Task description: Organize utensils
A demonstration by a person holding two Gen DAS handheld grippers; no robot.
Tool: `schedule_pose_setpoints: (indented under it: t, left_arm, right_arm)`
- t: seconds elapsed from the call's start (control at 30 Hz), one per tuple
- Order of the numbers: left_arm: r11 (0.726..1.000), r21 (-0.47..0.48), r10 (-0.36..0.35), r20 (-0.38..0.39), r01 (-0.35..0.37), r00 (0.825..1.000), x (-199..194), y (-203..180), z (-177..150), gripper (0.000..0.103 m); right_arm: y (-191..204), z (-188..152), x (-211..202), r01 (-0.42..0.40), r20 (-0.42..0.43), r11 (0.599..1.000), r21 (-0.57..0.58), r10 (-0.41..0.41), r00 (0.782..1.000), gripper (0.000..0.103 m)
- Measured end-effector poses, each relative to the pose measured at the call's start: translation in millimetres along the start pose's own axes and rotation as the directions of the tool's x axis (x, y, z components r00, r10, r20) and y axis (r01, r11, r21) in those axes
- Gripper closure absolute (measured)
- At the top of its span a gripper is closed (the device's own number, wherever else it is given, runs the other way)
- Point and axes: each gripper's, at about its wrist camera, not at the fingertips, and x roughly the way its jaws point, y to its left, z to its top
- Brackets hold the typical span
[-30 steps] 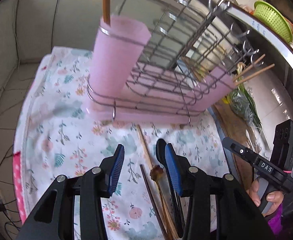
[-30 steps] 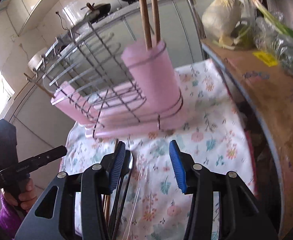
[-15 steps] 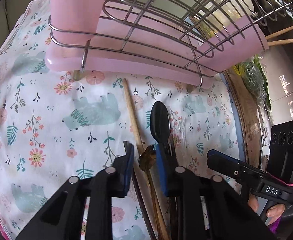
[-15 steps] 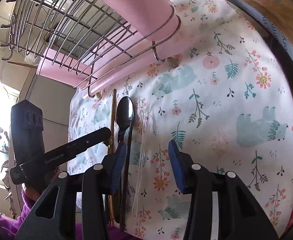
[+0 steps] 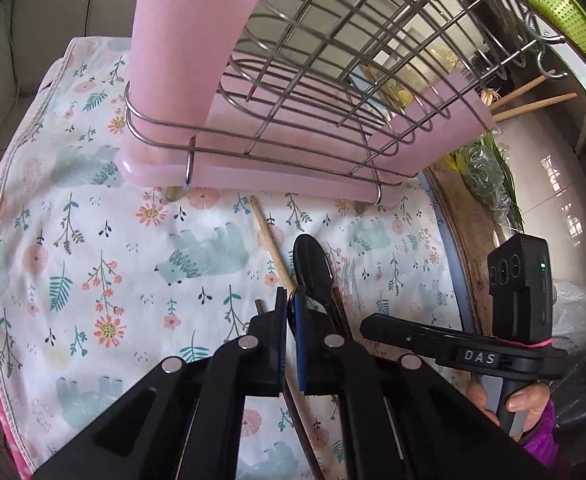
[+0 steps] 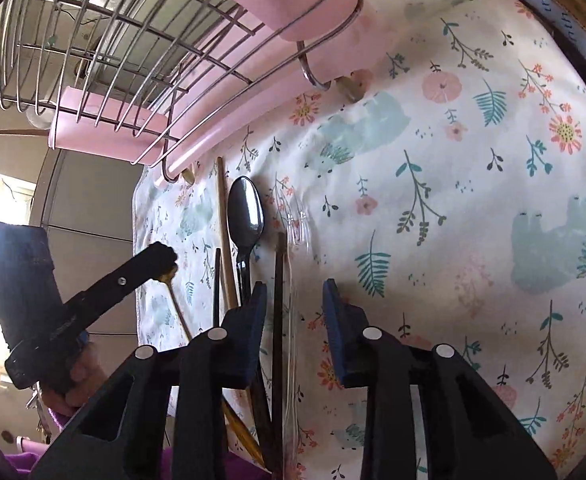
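Left hand-held gripper [image 5: 289,312], low centre of its view, has its jaws pinched nearly together on a small gold spoon [image 6: 172,280] lying on the floral cloth [image 5: 93,248], beside a wooden chopstick [image 5: 271,246] and black spoon [image 5: 313,270]. Right hand-held gripper [image 6: 295,294] is spread wide over a dark chopstick [image 6: 279,280]. Upper frame holds the pink-trayed wire rack [image 5: 293,80].
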Motion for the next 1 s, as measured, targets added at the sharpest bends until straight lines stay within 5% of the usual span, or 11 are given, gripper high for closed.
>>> schedule_pose_setpoints:
  t: [0.2,0.33,0.6,0.8,0.9,1.0]
  left_arm:
    - [1.000,0.022,-0.002,0.044,0.001,0.999,-16.6,0.7,3.0,0.100]
    - [0.999,0.035,0.017,0.084,-0.020,0.996,-30.0,1.5,4.7,0.100]
    - [0.991,0.080,0.085,0.268,-0.110,0.960,-85.4,-8.5,6.3,0.100]
    - [0.979,0.092,0.124,0.448,-0.184,0.886,-141.3,-26.8,11.9,0.100]
    - [0.970,0.085,0.147,0.540,-0.227,0.829,-171.5,-35.5,20.0,0.100]
    - [0.952,0.076,0.186,0.630,-0.298,0.754,-194.8,-48.2,31.0,0.100]
  right_arm:
    - [11.5,4.3,13.1,0.053,-0.005,0.998,-0.038,-0.054,0.999,0.095]
    - [15.0,1.4,14.7,0.046,0.020,0.998,-0.050,-0.045,0.999,0.097]
    - [30.0,-16.9,-22.4,0.016,0.211,0.992,-0.124,0.011,0.977,0.097]
    - [54.0,-30.3,-78.9,0.042,0.436,0.970,-0.239,0.068,0.897,0.097]
    - [69.5,-28.7,-109.0,0.070,0.557,0.957,-0.281,0.103,0.824,0.097]
    - [78.4,-21.6,-143.5,0.097,0.654,0.944,-0.316,0.143,0.743,0.097]
